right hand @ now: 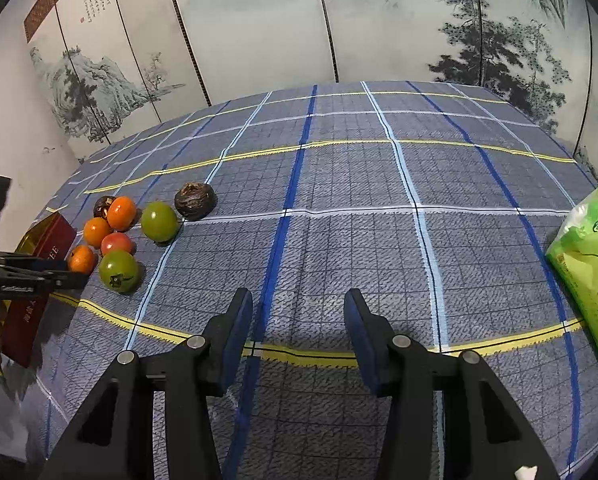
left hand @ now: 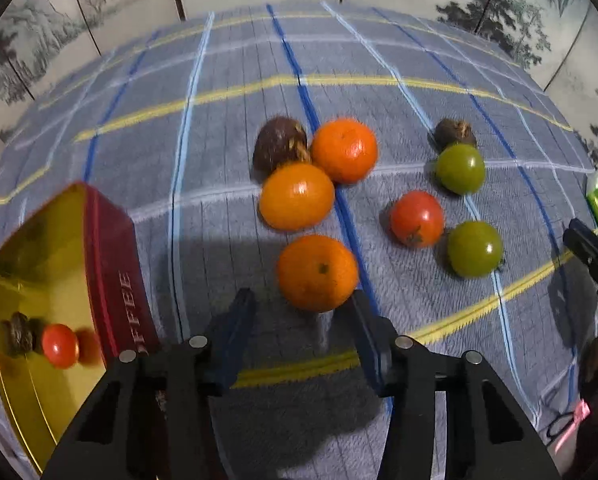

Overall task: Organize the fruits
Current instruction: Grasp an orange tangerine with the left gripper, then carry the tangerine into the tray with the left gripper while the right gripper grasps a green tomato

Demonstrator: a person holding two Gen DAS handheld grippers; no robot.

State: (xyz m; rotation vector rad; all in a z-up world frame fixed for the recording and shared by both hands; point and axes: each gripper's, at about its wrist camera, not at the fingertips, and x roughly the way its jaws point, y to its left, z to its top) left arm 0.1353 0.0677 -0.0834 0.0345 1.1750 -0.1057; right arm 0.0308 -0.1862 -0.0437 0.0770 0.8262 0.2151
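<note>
In the left wrist view my left gripper [left hand: 301, 306] points down at the nearest orange [left hand: 318, 272]. The orange lies just ahead of the tips. The right fingertip [left hand: 358, 300] is at its edge and the left one stands apart, so the jaws are open. Two more oranges [left hand: 297, 196] [left hand: 344, 150], a red tomato [left hand: 417, 219], two green tomatoes [left hand: 475, 248] [left hand: 460, 168] and two dark brown fruits [left hand: 279, 144] [left hand: 455, 132] lie on the checked cloth. A red coffee tin [left hand: 111, 264] at the left holds a red tomato [left hand: 60, 346] and a brown fruit [left hand: 19, 334]. My right gripper [right hand: 297, 304] hovers open over bare cloth.
A green packet [right hand: 591, 272] lies at the table's right edge. A painted folding screen [right hand: 259, 20] stands behind the table. The fruit cluster [right hand: 119, 268] and the tin [right hand: 53, 240] sit far left in the right wrist view, beside the left gripper's body [right hand: 3, 276].
</note>
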